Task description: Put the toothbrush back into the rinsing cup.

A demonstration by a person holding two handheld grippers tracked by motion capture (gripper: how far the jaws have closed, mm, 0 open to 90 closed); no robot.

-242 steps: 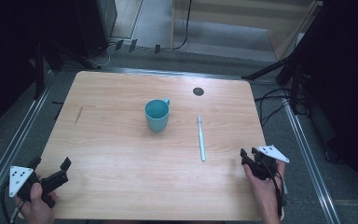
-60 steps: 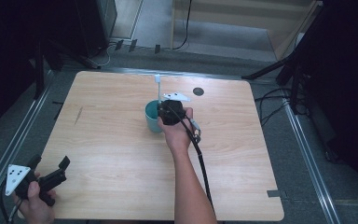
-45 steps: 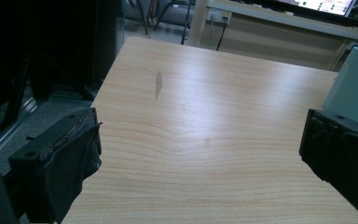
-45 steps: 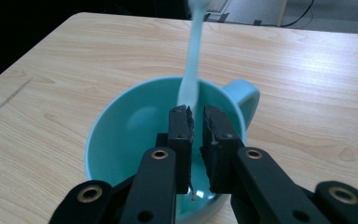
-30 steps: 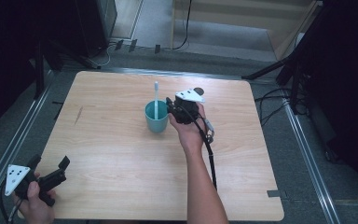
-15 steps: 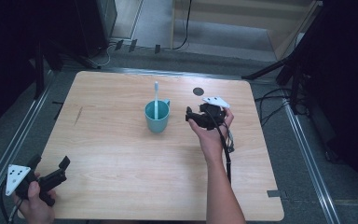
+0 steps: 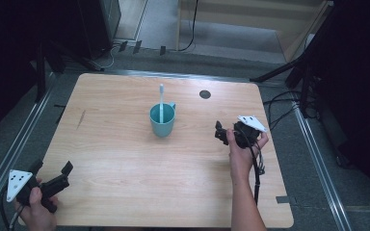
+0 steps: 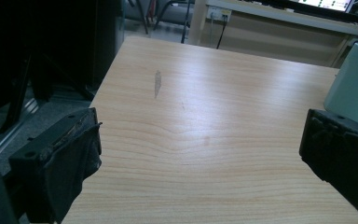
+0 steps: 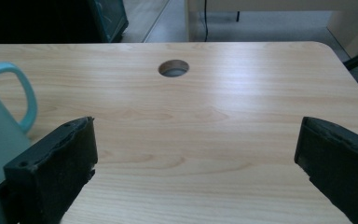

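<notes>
Teal mug (image 7: 162,120) is sitting mid-table holding an upright white toothbrush (image 7: 161,102), right gripper (image 7: 220,134) hanging beside it, jaws just spread empty, bare wood all around.

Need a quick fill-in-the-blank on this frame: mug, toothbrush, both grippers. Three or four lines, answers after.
1. The toothbrush stands inside the ____.
2. The jaws of the right gripper stand ____, with nothing between them.
3. The round hole in the table lies on the mug's ____ side in the high view.
4. The left gripper sits near the table's ____ corner in the high view.

Missing words: mug; open; right; bottom-left
</notes>
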